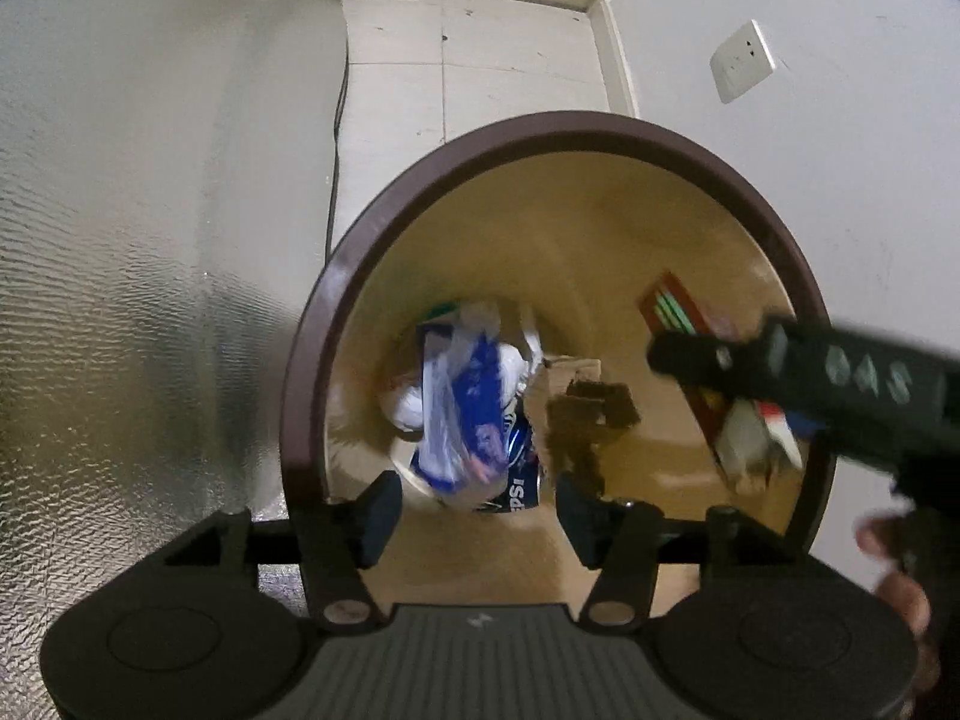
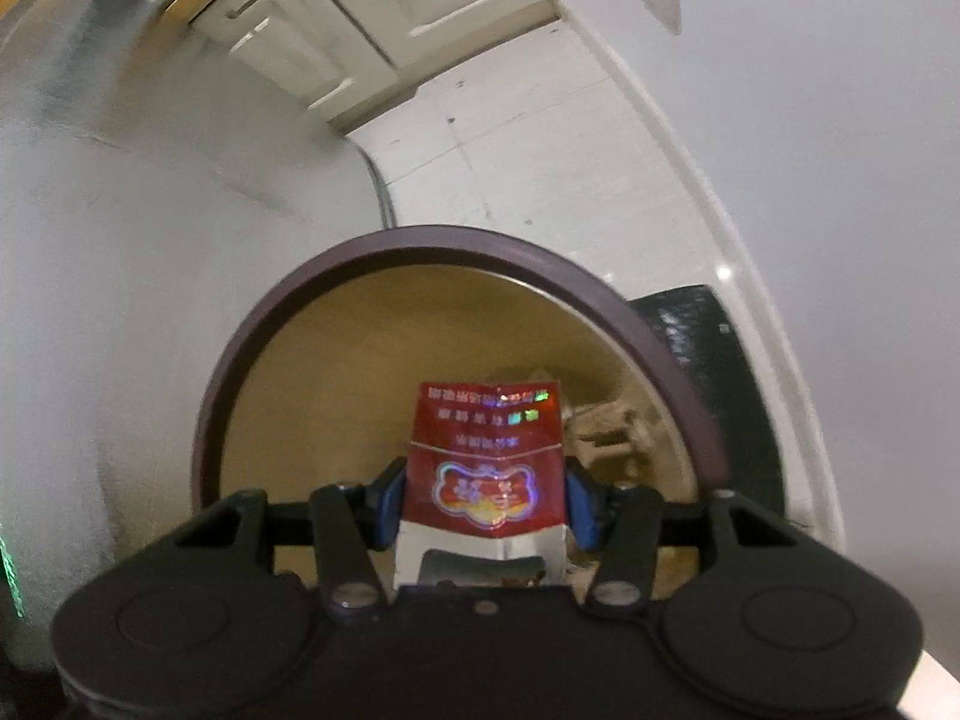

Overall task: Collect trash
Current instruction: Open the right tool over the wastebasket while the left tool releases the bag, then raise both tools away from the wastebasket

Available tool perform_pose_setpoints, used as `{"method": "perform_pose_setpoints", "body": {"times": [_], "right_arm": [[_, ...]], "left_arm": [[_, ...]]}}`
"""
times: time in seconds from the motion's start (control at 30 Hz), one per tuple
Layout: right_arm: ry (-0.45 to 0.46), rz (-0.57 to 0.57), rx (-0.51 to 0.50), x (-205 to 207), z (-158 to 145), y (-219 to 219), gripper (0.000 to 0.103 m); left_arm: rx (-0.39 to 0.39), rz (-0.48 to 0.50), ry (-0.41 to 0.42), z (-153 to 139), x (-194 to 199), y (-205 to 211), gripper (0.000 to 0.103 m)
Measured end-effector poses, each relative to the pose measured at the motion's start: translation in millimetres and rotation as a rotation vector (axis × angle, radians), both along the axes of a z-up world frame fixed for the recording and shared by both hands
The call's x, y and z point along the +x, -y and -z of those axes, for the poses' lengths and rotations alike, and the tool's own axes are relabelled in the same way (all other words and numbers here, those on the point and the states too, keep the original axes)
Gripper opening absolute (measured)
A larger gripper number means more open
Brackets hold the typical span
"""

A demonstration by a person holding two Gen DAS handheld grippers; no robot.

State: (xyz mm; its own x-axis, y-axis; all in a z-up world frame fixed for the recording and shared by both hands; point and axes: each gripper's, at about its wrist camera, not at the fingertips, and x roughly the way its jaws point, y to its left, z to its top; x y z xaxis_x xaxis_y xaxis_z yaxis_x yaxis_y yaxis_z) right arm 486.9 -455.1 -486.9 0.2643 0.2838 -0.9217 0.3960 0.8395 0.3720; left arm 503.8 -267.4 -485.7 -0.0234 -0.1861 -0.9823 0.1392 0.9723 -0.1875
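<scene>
I look almost straight down into a round trash bin (image 1: 312,324) with a dark brown rim and a beige inside. At its bottom lie a blue-and-white plastic bag (image 1: 462,402), a blue Pepsi can (image 1: 516,489) and torn brown cardboard (image 1: 591,414), which is blurred. My left gripper (image 1: 480,513) hangs over the opening, open, with nothing between its pads. My right gripper (image 1: 690,360) reaches in from the right over the bin (image 2: 252,348). This right gripper (image 2: 486,495) is shut on a red cigarette pack (image 2: 486,456), whose edge also shows in the left wrist view (image 1: 672,306).
A textured silver panel (image 1: 120,240) stands left of the bin, with a black cable (image 1: 336,138) running along it. A white wall with a socket (image 1: 741,60) is at the right. White cabinets (image 2: 336,18) close off the tiled floor (image 1: 480,72) behind. A hand (image 1: 900,588) shows at lower right.
</scene>
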Motion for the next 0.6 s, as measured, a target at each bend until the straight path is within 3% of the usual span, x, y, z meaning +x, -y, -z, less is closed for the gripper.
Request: {"method": "perform_pose_setpoints", "body": {"times": [0.1, 0.2, 0.6], "right_arm": [[0.022, 0.004, -0.013, 7, 3, 1, 0.061], [0.036, -0.004, -0.012, 7, -2, 1, 0.083], [0.028, -0.082, -0.048, -30, -31, 11, 0.085]], "left_arm": [[0.0, 0.01, -0.004, 0, 0, 3, 0.062], [-0.003, 0.039, -0.003, -6, -4, 5, 0.069], [0.014, 0.073, 0.009, -31, -15, 13, 0.089]]}}
